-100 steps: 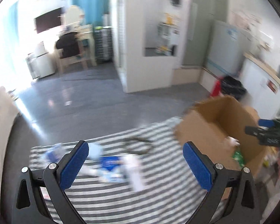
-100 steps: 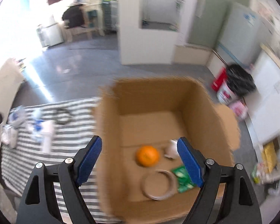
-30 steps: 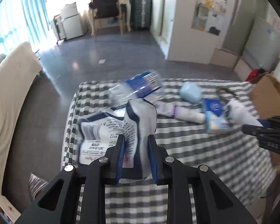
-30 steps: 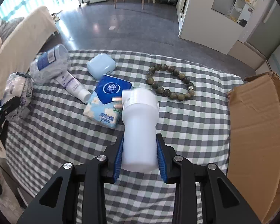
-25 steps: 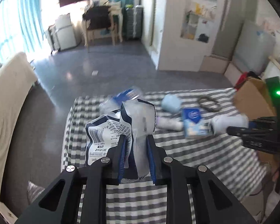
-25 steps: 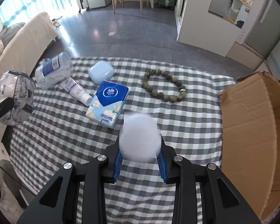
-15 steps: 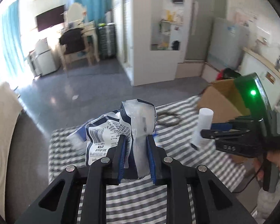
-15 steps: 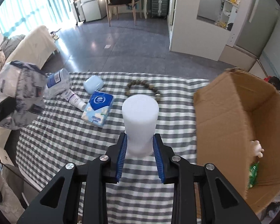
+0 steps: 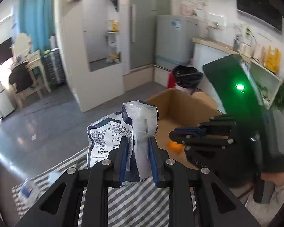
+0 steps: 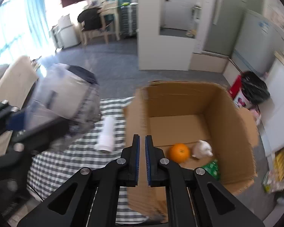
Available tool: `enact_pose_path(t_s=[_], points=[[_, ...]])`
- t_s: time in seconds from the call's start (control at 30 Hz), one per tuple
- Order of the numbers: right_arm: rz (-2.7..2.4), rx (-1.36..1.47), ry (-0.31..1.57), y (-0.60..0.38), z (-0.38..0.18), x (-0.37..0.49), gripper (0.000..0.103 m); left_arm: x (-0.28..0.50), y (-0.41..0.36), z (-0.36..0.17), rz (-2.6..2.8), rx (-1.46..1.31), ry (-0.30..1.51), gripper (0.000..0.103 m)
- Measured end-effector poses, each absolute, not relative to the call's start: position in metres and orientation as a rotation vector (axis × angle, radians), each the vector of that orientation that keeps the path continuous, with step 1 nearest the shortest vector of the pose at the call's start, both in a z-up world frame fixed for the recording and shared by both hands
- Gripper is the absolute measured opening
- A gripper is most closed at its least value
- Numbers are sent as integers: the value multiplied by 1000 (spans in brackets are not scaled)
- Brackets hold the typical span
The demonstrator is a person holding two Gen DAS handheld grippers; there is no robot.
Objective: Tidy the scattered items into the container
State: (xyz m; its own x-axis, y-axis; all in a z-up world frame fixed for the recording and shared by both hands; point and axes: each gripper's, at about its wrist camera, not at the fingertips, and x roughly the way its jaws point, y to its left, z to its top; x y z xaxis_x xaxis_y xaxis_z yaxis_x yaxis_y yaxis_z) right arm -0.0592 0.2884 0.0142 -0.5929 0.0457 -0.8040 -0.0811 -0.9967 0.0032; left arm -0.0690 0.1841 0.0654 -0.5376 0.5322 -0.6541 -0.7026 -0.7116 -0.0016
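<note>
My left gripper (image 9: 136,149) is shut on a white and dark blue plastic bag (image 9: 123,130) and holds it in the air beside the open cardboard box (image 9: 181,104). The bag also shows blurred in the right wrist view (image 10: 66,98). My right gripper (image 10: 142,147) is shut and empty, over the box's near left wall (image 10: 136,124). A white bottle (image 10: 107,134) lies on the checked cloth (image 10: 66,162) just left of the box. Inside the box lie an orange (image 10: 179,152), a small white thing (image 10: 202,148) and a green packet (image 10: 211,167).
A clear bottle with a blue label (image 9: 28,189) lies blurred at the cloth's left end. A black bin (image 10: 254,90) stands behind the box. A fridge (image 9: 177,41) and a counter (image 9: 217,47) stand at the right. A beige sofa (image 10: 11,81) is at the left.
The white bottle has left my right gripper and lies on the cloth beside the box; the right gripper has closed empty. My left gripper has carried the bag right, toward the box.
</note>
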Motion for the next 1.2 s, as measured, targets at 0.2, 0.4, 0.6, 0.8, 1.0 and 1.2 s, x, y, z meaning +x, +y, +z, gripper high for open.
enact_pose_path(t_s=[0.2,0.4,0.6,0.8,1.0,1.2], points=[[2594,-1377,161,360,2,-44,6,-69,261,35,2104,-877,394,22],[2493,-1467,207,397,-28,-49,6,-70,313,3,2054,-908,480,34],[2461,-1465,249,414,-40,-51,33,-80,303,-5,2139,-948,493,88],[2515,-1417,248,404,-33,-57,62,-94,260,14,2235,-945,406,103],[2568,-1395,222,384,-23,-61,64,-107,199,30,2357,-941,356,103],[2716,-1400,140,332,-7,-65,64,-127,102,27,2550,-1004,324,103]])
